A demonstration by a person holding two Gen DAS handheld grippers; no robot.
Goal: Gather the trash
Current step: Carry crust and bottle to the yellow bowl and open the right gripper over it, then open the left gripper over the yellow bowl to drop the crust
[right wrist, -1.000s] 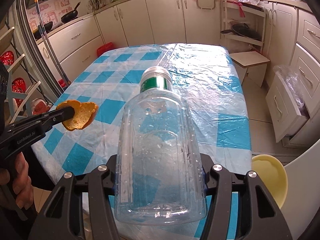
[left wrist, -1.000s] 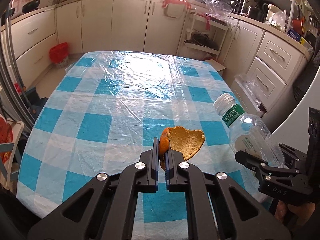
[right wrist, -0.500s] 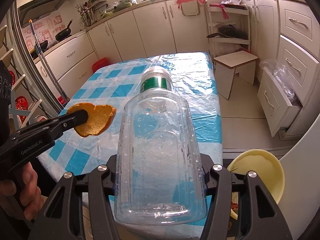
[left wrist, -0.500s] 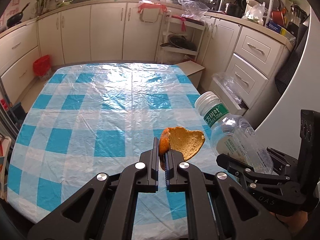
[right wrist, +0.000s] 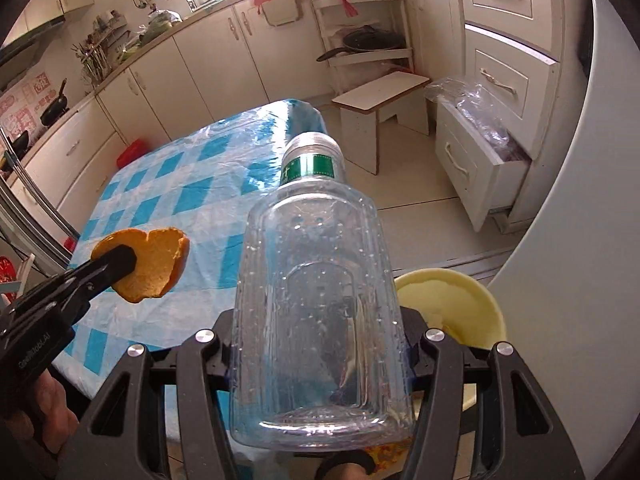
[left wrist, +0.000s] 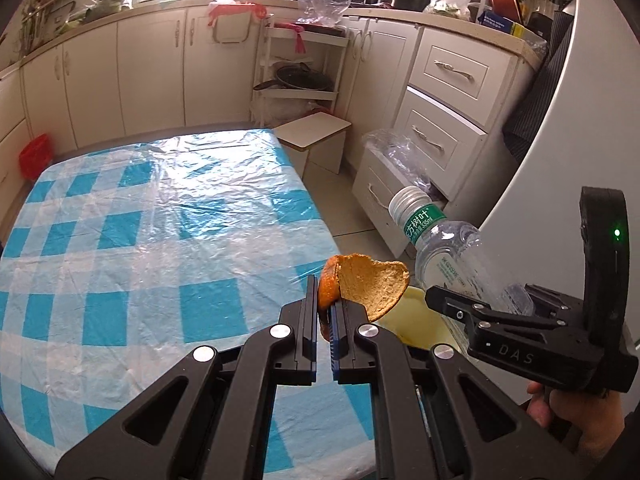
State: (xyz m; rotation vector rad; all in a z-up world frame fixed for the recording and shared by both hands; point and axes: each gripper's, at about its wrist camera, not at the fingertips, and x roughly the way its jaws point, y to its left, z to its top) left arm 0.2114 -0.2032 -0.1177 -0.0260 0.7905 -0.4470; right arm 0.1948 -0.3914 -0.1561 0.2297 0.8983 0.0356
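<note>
Left gripper, in its own wrist view, is pinched nearly closed on a curled orange fruit peel, which stands up from the jaws and fans to their right. Beyond and right of it, the right gripper carries a clear plastic bottle with a green label and silver cap, long axis slanting up and away, cap leading. Just below the peel and past the edge of the blue-and-white checked tabletop peeks a pale yellow round bin.

Seen from the right wrist, the right gripper is clamped mid-width around the bottle's lower body, with the bottle pointing straight forward along the fingers. The bin lies low and just right of this gripper, partly hidden behind the bottle. The left gripper with its peel hangs off to the left, over the tabletop's edge. I judge the right hand is nearer the bin, and the drop turns on bringing each item above its mouth.
</note>
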